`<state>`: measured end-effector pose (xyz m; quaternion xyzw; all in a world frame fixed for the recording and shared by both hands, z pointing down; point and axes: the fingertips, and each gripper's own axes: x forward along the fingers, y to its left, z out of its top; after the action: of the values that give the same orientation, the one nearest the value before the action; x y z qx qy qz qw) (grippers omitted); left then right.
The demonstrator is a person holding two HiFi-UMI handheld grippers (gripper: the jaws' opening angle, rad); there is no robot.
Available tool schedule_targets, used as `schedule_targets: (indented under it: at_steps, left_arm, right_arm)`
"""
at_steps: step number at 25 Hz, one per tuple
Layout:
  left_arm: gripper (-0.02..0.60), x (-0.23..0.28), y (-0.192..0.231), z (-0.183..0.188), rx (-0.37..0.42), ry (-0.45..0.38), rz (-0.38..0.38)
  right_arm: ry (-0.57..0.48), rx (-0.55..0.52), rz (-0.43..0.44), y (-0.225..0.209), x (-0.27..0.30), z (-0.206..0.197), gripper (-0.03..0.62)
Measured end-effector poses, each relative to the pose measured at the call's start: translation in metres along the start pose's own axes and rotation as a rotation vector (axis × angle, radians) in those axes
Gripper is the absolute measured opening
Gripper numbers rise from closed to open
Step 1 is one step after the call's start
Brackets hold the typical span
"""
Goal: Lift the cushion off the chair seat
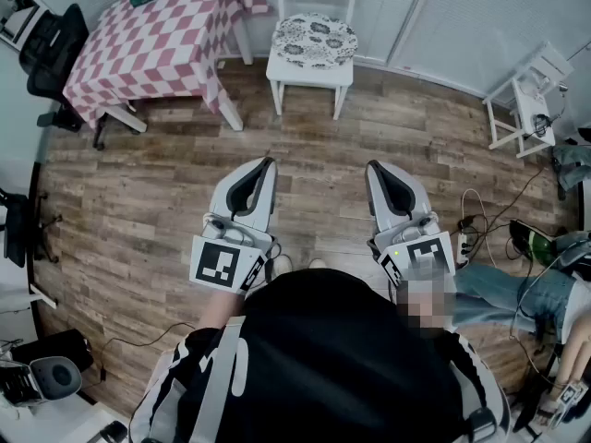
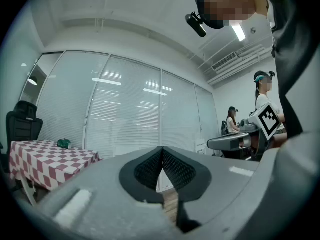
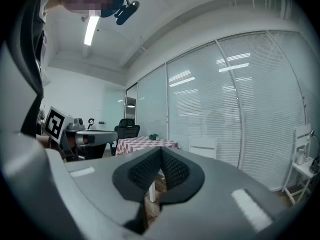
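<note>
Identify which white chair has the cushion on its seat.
The chair beside the checked table carries the floral cushion; the other chair, at right, has none.

A ceiling strip light (image 3: 91, 30) is flooding the room evenly, its reflections glaring on the window blinds (image 2: 125, 109). Both gripper views are bowing at dark, vignetted edges, and the close foreground is blurring. The wood floor (image 1: 138, 201) is carrying only soft shadows.

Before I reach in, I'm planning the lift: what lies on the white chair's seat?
A floral-patterned cushion lies on the white chair, covering nearly the whole seat; only the front edge and corners show. Anything beneath the cushion is hidden.
</note>
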<state>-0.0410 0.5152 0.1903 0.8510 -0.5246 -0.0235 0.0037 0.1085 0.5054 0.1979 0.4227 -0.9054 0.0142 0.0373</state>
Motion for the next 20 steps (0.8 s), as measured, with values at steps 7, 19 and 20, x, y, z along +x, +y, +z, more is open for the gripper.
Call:
schedule_targets:
  at_steps: [7, 19, 20]
  left_arm:
    - [0.0, -0.003, -0.008, 0.003, 0.011, 0.005, 0.009]
    - [0.0, -0.001, -0.02, 0.0, 0.011, -0.011, 0.025]
    - [0.0, 0.0, -0.022, 0.0, 0.009, -0.013, 0.025]
  right_arm:
    - [-0.023, 0.007, -0.005, -0.004, -0.009, 0.002, -0.002]
    - [-0.018, -0.023, 0.004, -0.011, -0.015, -0.001, -0.002]
    - [-0.019, -0.025, 0.001, -0.014, -0.018, -0.002, -0.002]
